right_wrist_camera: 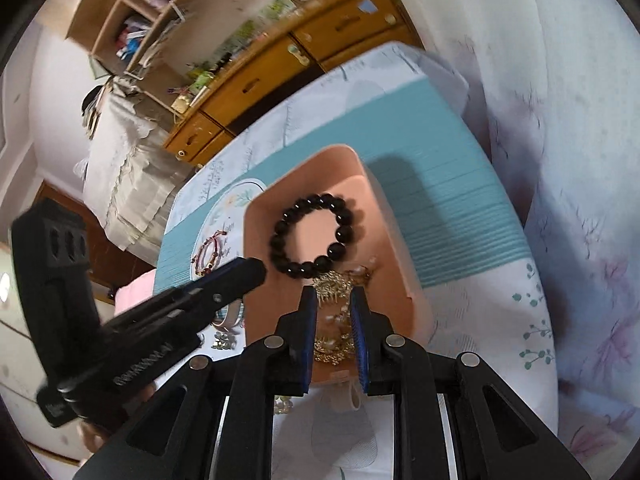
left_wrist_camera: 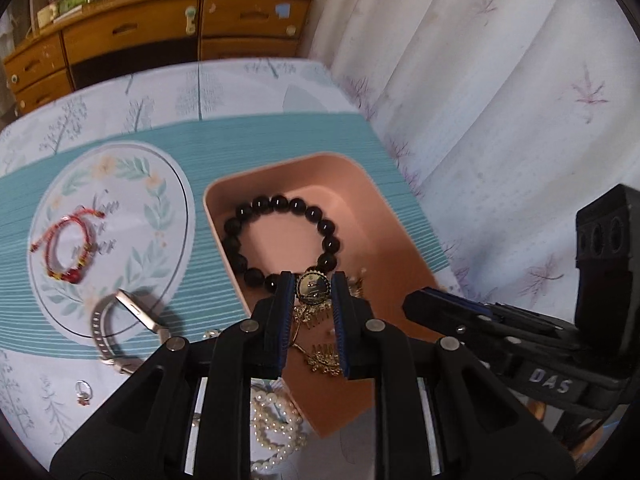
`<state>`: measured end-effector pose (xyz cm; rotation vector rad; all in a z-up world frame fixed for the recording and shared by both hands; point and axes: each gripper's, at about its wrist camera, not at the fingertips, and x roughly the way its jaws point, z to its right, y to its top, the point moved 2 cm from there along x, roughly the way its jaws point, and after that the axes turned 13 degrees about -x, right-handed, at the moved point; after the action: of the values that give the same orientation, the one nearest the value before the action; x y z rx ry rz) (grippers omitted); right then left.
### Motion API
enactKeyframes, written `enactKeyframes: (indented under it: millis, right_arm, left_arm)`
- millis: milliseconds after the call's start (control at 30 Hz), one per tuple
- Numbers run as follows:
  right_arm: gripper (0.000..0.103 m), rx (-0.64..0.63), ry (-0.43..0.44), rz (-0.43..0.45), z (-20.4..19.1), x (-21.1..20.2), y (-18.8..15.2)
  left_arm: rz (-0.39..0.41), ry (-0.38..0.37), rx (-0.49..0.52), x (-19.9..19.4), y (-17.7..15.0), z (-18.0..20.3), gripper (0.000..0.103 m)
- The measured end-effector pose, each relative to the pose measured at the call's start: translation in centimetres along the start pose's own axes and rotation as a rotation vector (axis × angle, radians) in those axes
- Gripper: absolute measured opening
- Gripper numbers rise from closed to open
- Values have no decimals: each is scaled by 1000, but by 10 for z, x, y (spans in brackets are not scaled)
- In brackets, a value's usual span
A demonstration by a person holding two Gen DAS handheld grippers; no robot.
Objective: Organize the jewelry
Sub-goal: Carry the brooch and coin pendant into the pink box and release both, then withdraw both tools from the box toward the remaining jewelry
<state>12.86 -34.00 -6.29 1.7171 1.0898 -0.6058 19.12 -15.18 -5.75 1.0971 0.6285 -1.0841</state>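
Note:
A pink tray (left_wrist_camera: 352,176) holds a black bead bracelet (left_wrist_camera: 280,236), a round gold-rimmed pendant (left_wrist_camera: 313,287) and gold chain pieces (left_wrist_camera: 320,354). My left gripper (left_wrist_camera: 311,280) hangs over the tray's near end, jaws apart either side of the pendant, not gripping it. My right gripper (right_wrist_camera: 333,294) is open above the gold jewelry (right_wrist_camera: 334,286) in the tray (right_wrist_camera: 400,240). On the mat lie a red cord bracelet (left_wrist_camera: 66,250), a silver watch (left_wrist_camera: 120,328), a small ring (left_wrist_camera: 83,390) and a pearl strand (left_wrist_camera: 276,428).
The table (left_wrist_camera: 120,120) has a floral cloth and a teal mat (left_wrist_camera: 240,144). A curtain (left_wrist_camera: 500,100) hangs at the right. A wooden dresser (left_wrist_camera: 160,36) stands behind the table. The right gripper's body (left_wrist_camera: 540,332) sits beside the tray.

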Motion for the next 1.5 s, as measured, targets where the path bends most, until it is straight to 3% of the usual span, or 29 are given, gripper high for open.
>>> enactKeyframes:
  millis: [133,200,267,500,667,700,733,1000,1233,1500]
  right_arm:
    - [20,22,6,-21,5,7,0]
    - [34,28,4,-22,5,11,1]
    - [37,37,15,-7,5,9,0]
    - [37,18,-9,18,-3,-1,-3]
    - [37,-37,-33,46,-17,-14,-8]
    - [37,-47,-34,49,-18,-16,-9]
    - [37,-71,-41,55,-24,-18,-12]
    - [37,-327,-56,64,-87,-20,-45]
    - [37,-590,-63,49,-156,-8,-98]
    - [37,-682,-71,22,-183,13,-143]
  left_arm:
    - [-15,15,2,11,-3,-5,16]
    - [-20,21,1,14,-3,-5,16]
    - [-20,23,-1,15,-3,-6,16]
    - [-37,23,-5,10,-5,-7,17]
    - [-45,-11,32,-13,-11,-11,39]
    - [-37,6,37,-18,-12,-13,51]
    - [-12,26,37,-27,-14,-17,57]
    - [96,65,-10,-92,-29,-65,57]
    - [199,139,-39,-143,-54,-111,57]
    - [238,195,-23,-157,-91,-139,57]
